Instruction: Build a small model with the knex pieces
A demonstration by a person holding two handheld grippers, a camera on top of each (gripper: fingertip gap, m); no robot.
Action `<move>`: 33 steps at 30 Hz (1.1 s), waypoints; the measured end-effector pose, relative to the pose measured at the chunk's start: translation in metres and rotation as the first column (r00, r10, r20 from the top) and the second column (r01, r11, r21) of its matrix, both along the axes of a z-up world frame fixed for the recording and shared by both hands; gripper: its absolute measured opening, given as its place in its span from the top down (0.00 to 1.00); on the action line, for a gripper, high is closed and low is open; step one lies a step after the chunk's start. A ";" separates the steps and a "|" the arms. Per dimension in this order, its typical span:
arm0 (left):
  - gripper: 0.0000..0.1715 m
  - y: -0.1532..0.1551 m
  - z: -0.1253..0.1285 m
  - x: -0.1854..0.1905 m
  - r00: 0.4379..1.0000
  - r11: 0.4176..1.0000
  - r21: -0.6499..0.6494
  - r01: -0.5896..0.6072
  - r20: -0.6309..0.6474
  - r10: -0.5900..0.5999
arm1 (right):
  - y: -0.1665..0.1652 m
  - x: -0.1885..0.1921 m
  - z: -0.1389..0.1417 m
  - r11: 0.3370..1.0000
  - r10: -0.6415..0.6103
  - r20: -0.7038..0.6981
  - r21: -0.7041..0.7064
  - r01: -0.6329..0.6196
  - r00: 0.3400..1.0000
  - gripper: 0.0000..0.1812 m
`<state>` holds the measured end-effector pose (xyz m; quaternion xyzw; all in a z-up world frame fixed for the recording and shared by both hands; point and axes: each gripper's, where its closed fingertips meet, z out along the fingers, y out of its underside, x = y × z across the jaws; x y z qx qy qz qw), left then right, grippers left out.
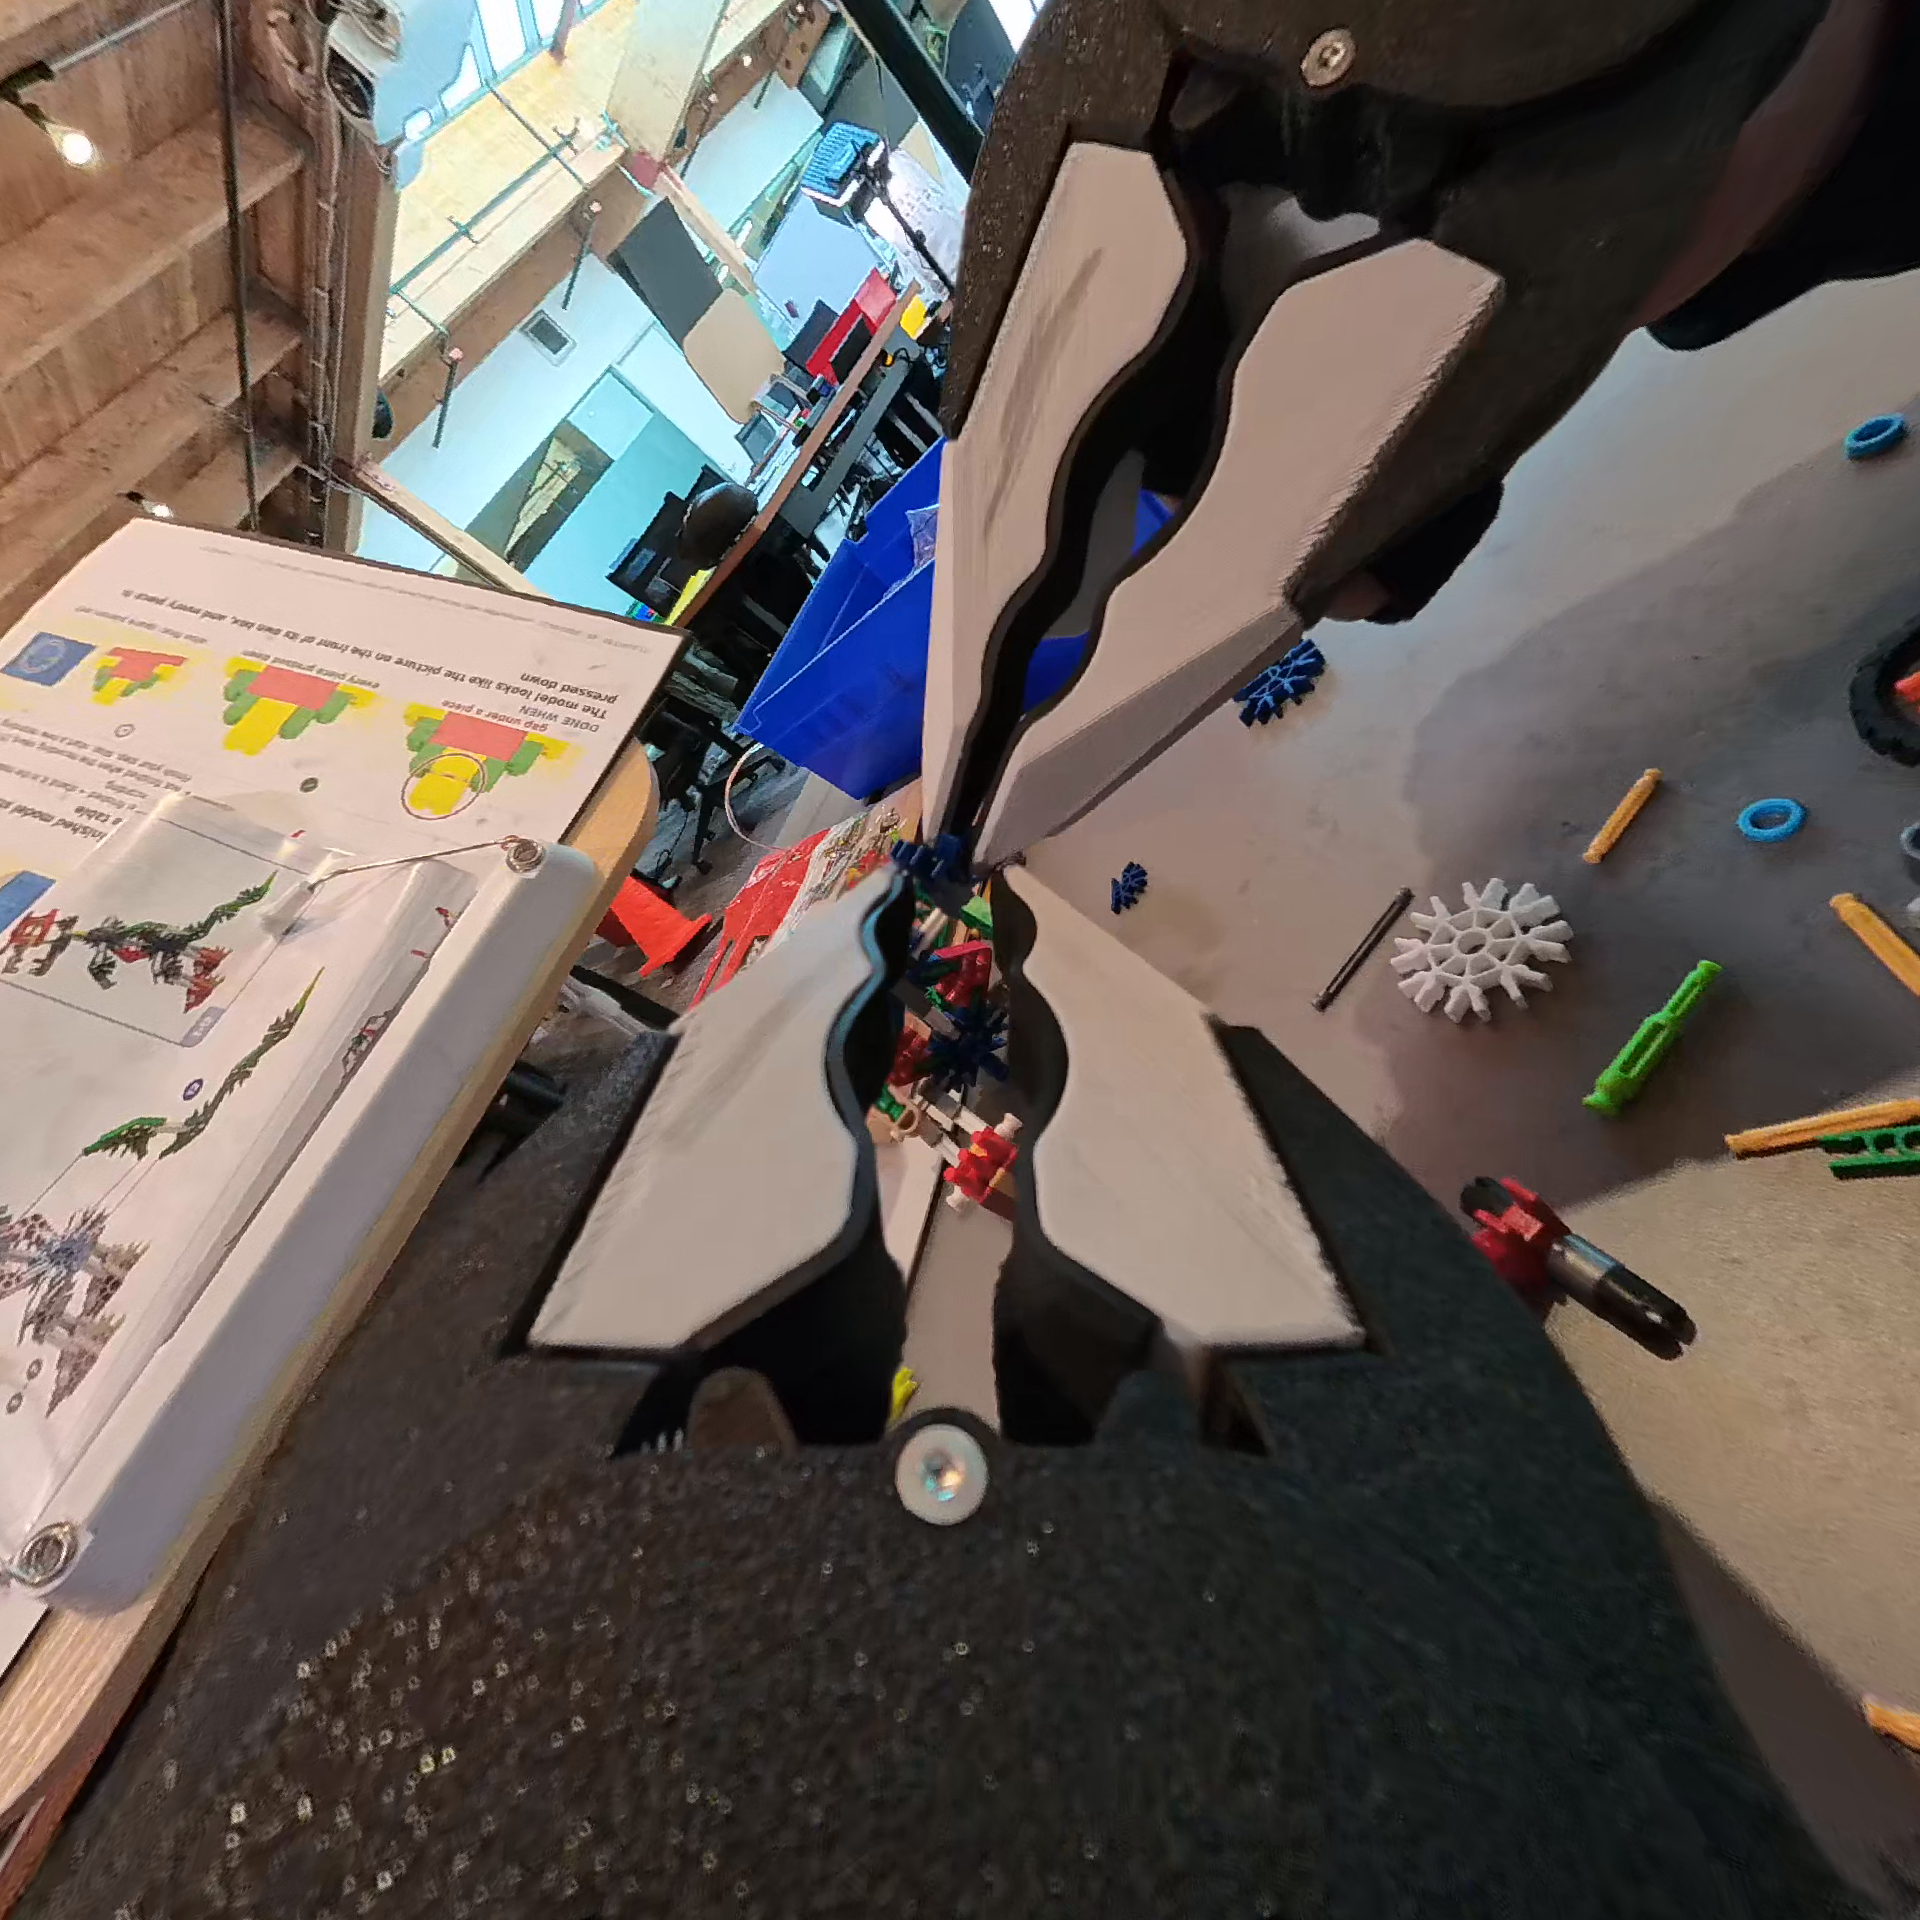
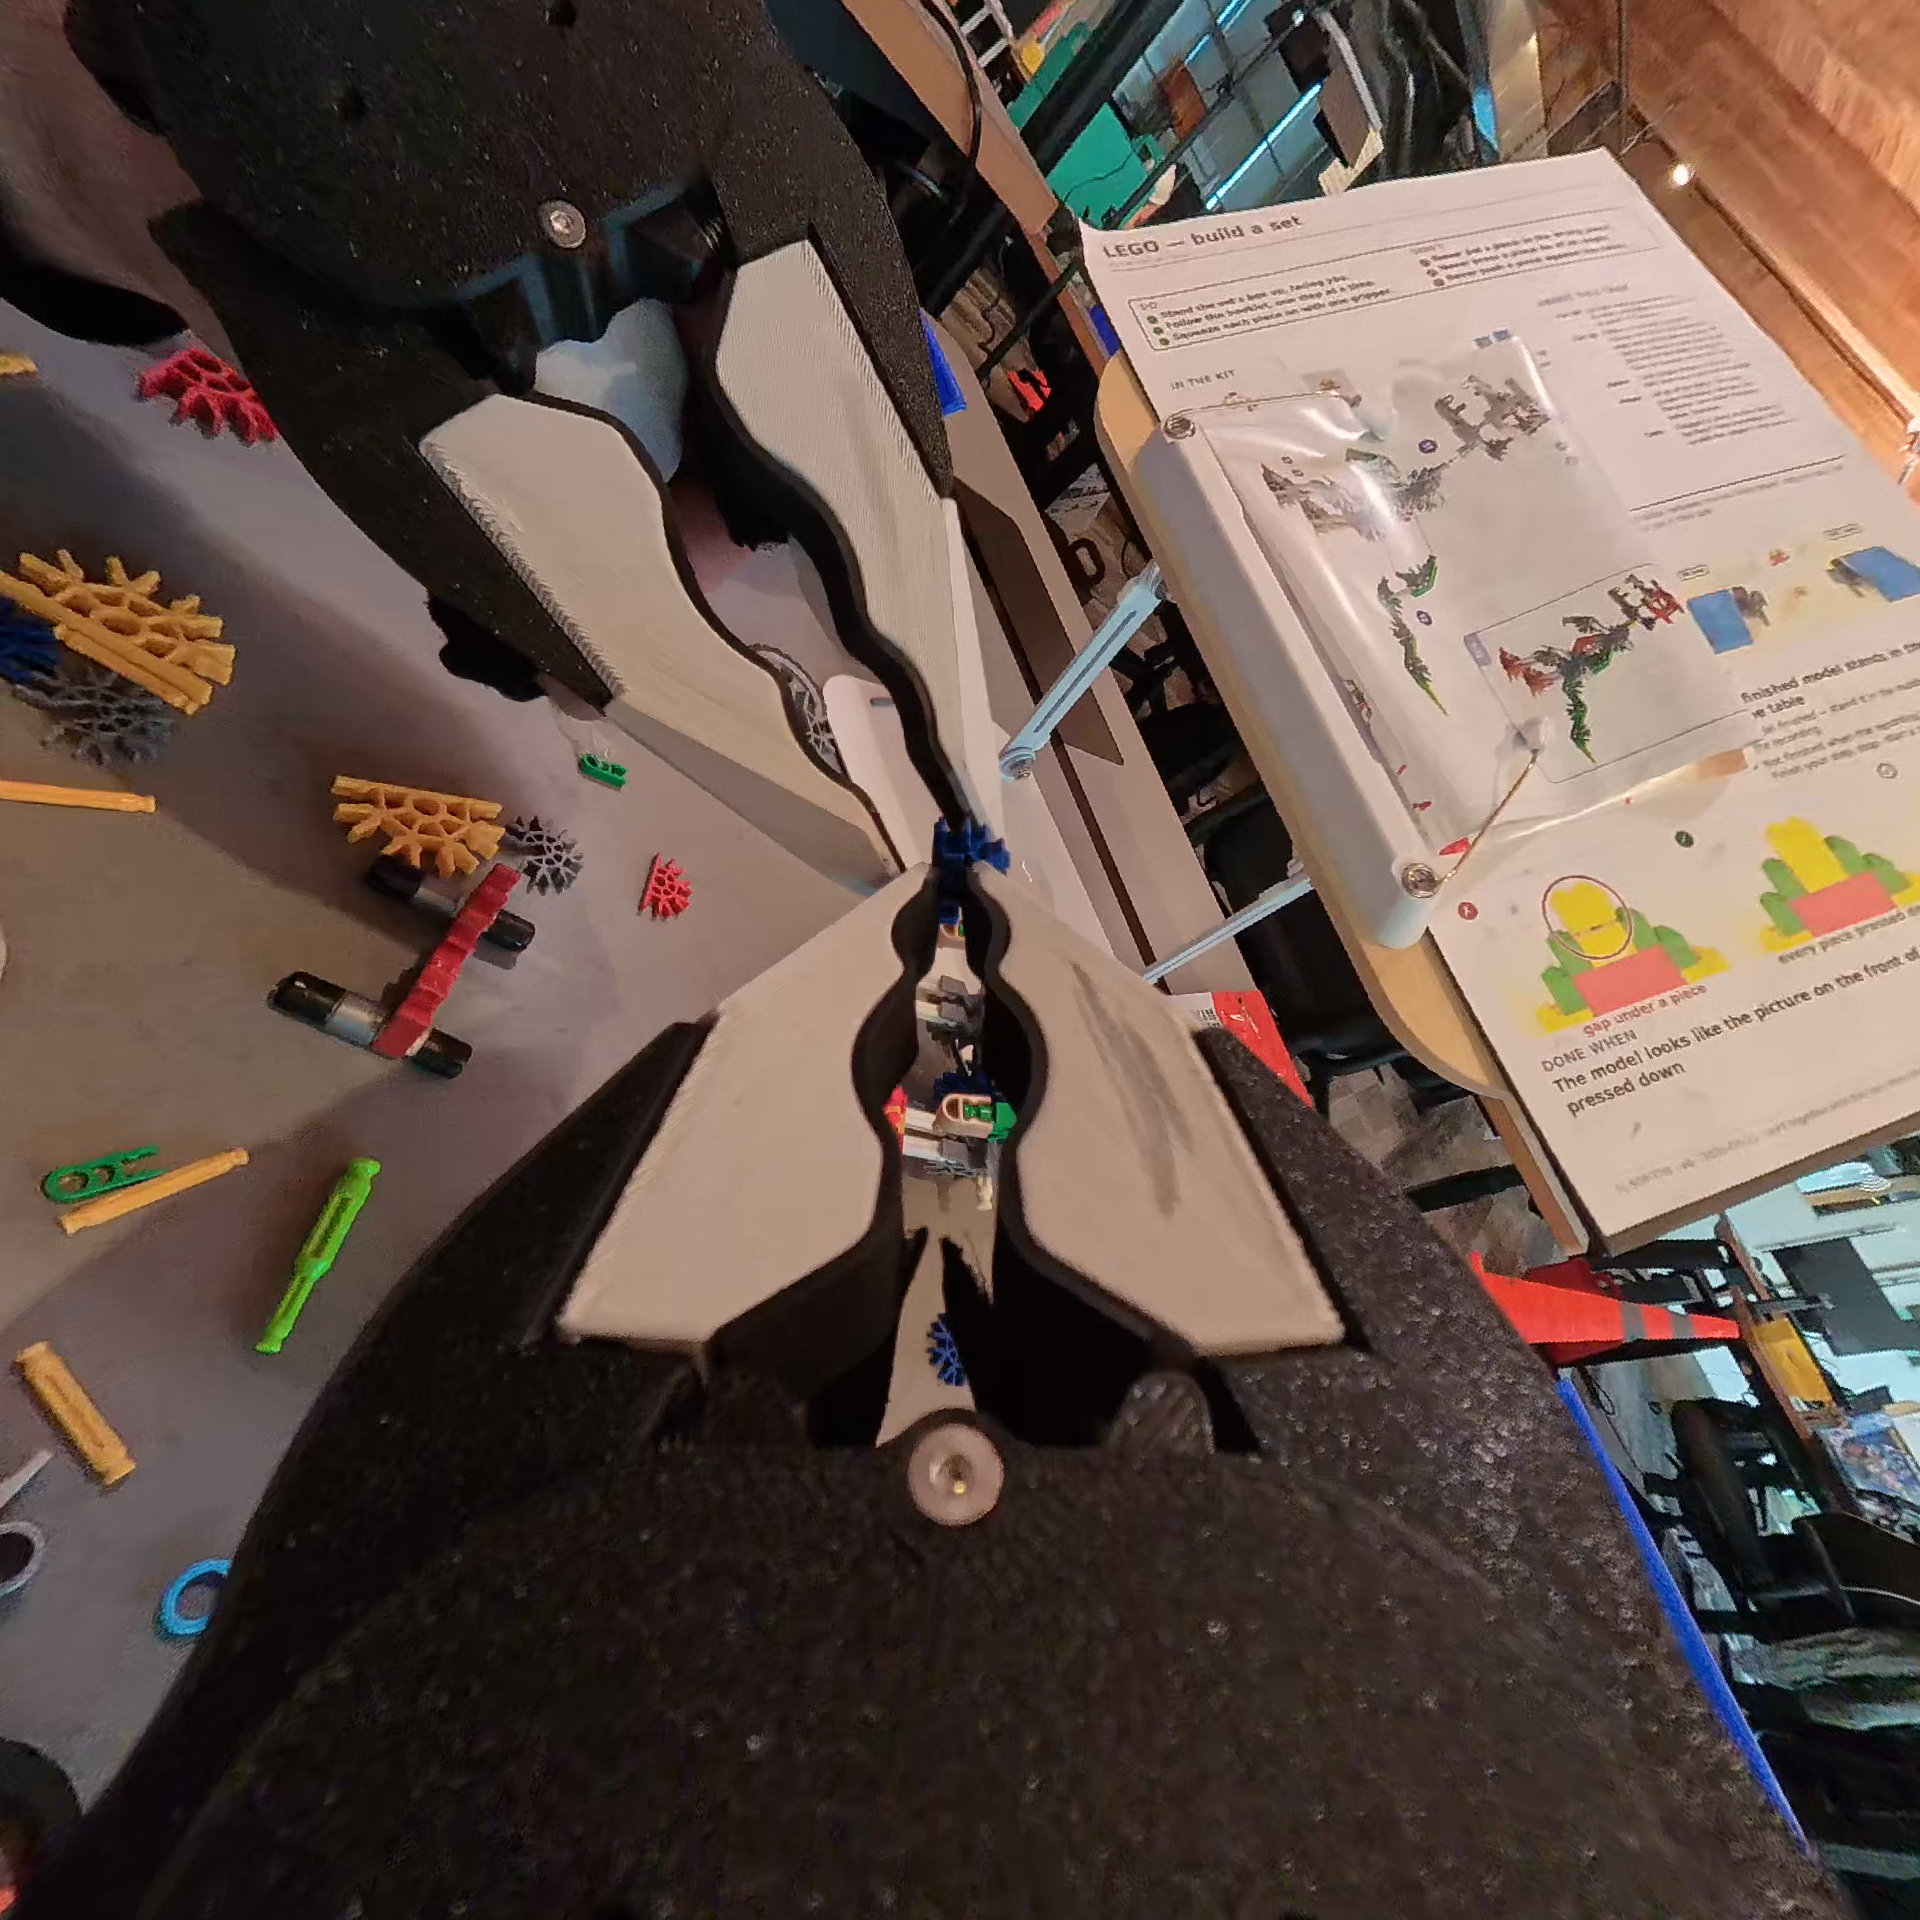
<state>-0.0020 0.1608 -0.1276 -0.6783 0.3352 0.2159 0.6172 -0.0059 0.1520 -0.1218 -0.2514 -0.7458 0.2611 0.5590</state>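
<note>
Blue connector (image 1: 932, 857) sits pinched between the tips of the left tongs (image 1: 951, 873), which meet the right tongs nose to nose above the grey surface (image 1: 1558, 644). From the right, the right tongs (image 2: 951, 878) also look closed on that connector.

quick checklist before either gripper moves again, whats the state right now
1. Left gripper shut on the blue connector: ok.
2. Right gripper shut on the same blue connector: ok.
3. Tips of the two grippers meeting nose to nose: ok.
4. Connector seated square in both grips: cannot tell, mostly hidden.
5. Loose white snowflake connector and green rod lie apart from the grippers: ok.
</note>
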 end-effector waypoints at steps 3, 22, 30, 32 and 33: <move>0.95 0.001 -0.001 0.000 1.000 1.000 0.004 -0.002 -0.010 0.003 | 0.001 0.001 -0.001 1.000 0.002 -0.010 0.004 -0.001 1.000 0.98; 0.98 0.001 0.022 -0.005 0.935 0.993 0.118 0.010 0.351 -0.052 | 0.003 -0.003 0.026 0.998 -0.068 -0.214 -0.030 0.063 0.975 0.97; 0.98 -0.001 0.030 -0.003 0.786 0.985 0.134 0.106 0.596 -0.165 | 0.004 0.001 0.034 0.985 -0.037 -0.212 -0.175 -0.001 0.977 0.95; 0.98 -0.003 0.033 -0.001 0.724 0.979 0.143 0.148 0.659 -0.206 | 0.003 0.001 0.033 0.978 -0.023 -0.199 -0.208 -0.019 0.980 0.95; 0.98 -0.004 0.033 0.000 0.702 0.976 0.144 0.166 0.677 -0.219 | 0.002 0.001 0.033 0.974 -0.014 -0.194 -0.225 -0.031 0.981 0.95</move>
